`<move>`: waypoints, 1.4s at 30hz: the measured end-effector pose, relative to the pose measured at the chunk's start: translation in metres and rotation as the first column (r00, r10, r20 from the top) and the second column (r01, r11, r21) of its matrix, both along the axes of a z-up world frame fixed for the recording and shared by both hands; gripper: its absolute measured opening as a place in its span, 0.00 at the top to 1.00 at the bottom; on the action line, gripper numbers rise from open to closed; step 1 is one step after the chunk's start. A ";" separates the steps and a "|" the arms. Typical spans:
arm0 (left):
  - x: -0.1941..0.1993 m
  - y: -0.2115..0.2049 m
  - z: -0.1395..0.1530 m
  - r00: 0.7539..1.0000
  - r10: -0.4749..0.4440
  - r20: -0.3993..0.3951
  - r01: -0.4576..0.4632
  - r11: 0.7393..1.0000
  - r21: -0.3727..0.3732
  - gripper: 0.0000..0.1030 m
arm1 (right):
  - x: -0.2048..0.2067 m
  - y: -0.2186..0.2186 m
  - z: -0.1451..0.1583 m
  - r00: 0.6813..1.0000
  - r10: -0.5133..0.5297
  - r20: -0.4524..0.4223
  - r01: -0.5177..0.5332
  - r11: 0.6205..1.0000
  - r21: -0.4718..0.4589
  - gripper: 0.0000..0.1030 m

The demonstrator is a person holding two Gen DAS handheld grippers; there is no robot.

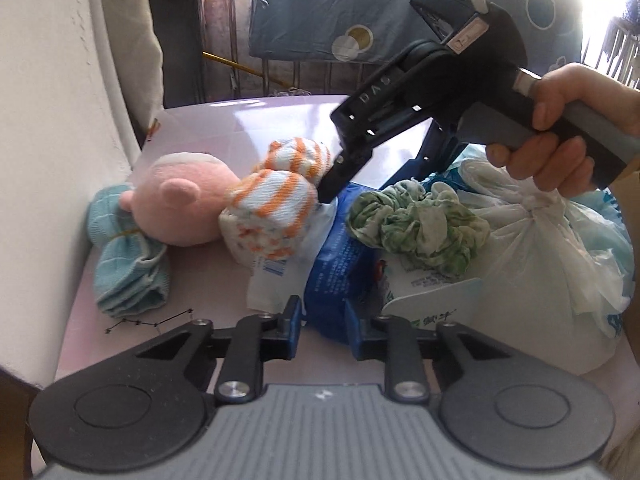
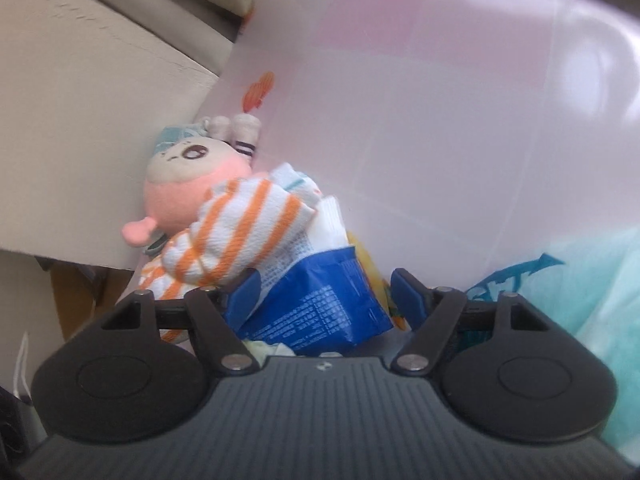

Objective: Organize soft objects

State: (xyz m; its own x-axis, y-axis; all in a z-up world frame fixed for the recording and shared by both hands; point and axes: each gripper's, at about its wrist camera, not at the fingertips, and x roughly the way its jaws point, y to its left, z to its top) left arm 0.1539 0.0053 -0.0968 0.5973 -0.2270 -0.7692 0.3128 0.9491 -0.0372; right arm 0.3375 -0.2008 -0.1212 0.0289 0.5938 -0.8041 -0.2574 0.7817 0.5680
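The right gripper (image 2: 324, 296), spread around the blue plastic tissue pack (image 2: 320, 300), should pinch its middle squarely, while the left gripper (image 1: 322, 330), nearly pressed together, pinches nothing.

"DAS" — right hand-held gripper (image 1: 326, 190).

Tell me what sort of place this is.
Probably a home, near a balcony or window: a pink plush doll and rolled striped socks lie on a pale table, with a patterned sheet hanging behind railings.
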 end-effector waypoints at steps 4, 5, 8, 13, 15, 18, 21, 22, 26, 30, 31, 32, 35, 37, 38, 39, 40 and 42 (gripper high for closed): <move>0.005 -0.003 -0.004 1.000 0.000 -0.009 0.000 1.000 -0.014 0.80 | -0.002 0.001 -0.001 0.999 -0.005 -0.051 0.008 0.998 0.063 0.27; 0.006 -0.003 -0.004 1.000 0.002 -0.007 -0.003 1.000 -0.013 0.80 | -0.004 0.002 0.001 0.999 -0.002 -0.052 0.006 0.997 0.075 0.27; 0.005 -0.003 -0.004 1.000 0.004 0.000 -0.004 1.000 -0.014 0.80 | -0.010 0.005 0.014 0.999 -0.002 -0.034 0.006 0.994 0.110 0.27; 0.002 -0.001 -0.004 1.000 0.010 -0.012 -0.010 1.000 -0.019 0.80 | -0.019 0.004 0.041 1.000 -0.014 0.001 0.014 0.988 0.156 0.27; 0.000 0.001 -0.004 1.000 0.014 -0.009 -0.014 1.000 -0.016 0.80 | -0.026 0.006 0.053 1.000 -0.008 0.023 0.004 0.986 0.166 0.27; -0.003 0.004 -0.003 1.000 0.022 -0.015 -0.022 1.000 -0.019 0.79 | -0.041 0.012 0.070 0.998 0.016 0.060 -0.026 0.986 0.166 0.27; -0.006 0.008 -0.003 0.999 0.026 -0.019 -0.027 0.999 -0.018 0.79 | -0.055 0.017 0.086 0.996 0.033 0.084 -0.048 0.982 0.183 0.27; -0.007 0.009 -0.003 0.999 0.028 -0.022 -0.029 0.999 -0.018 0.79 | -0.059 0.019 0.090 0.995 0.038 0.087 -0.054 0.979 0.195 0.27; -0.013 0.014 -0.003 0.998 0.041 -0.038 -0.042 0.999 -0.011 0.79 | -0.077 0.034 0.103 0.991 0.076 0.107 -0.098 0.970 0.224 0.27; -0.027 0.019 -0.001 0.997 0.055 -0.051 -0.056 0.998 -0.007 0.79 | -0.099 0.054 0.107 0.987 0.118 0.111 -0.141 0.963 0.231 0.28; -0.032 0.021 -0.001 0.997 0.057 -0.052 -0.057 0.998 -0.001 0.77 | -0.105 0.059 0.107 0.985 0.131 0.109 -0.153 0.960 0.234 0.28; -0.038 0.023 0.000 0.997 0.056 -0.058 -0.056 0.998 0.008 0.77 | -0.111 0.063 0.107 0.984 0.140 0.108 -0.162 0.957 0.239 0.28; -0.056 0.028 0.004 0.996 0.051 -0.072 -0.050 0.999 0.021 0.77 | -0.127 0.074 0.104 0.983 0.158 0.091 -0.176 0.954 0.245 0.29; -0.069 0.032 0.007 0.995 0.041 -0.086 -0.040 0.999 0.016 0.77 | -0.137 0.078 0.098 0.984 0.163 0.074 -0.176 0.955 0.238 0.28; -0.077 0.034 0.009 0.995 0.035 -0.092 -0.034 0.999 0.013 0.76 | -0.142 0.080 0.094 0.985 0.162 0.058 -0.171 0.956 0.240 0.28; -0.084 0.036 0.010 0.995 0.029 -0.097 -0.028 1.000 0.011 0.76 | -0.146 0.081 0.090 0.986 0.159 0.047 -0.166 0.957 0.240 0.28; -0.092 0.038 0.012 0.994 0.024 -0.104 -0.024 1.000 0.010 0.76 | -0.151 0.080 0.087 0.987 0.155 0.037 -0.159 0.958 0.240 0.28; -0.106 0.043 0.016 0.994 0.014 -0.110 -0.014 1.000 0.002 0.76 | -0.161 0.077 0.082 0.990 0.137 0.026 -0.139 0.958 0.250 0.28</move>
State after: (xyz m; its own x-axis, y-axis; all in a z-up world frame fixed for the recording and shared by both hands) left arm 0.0482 0.0482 -0.0812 0.5123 -0.2180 -0.8307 0.2933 0.9535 -0.0694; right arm 0.1761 -0.1237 -0.0388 -0.0615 0.7751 -0.6288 -0.3577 0.5711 0.7389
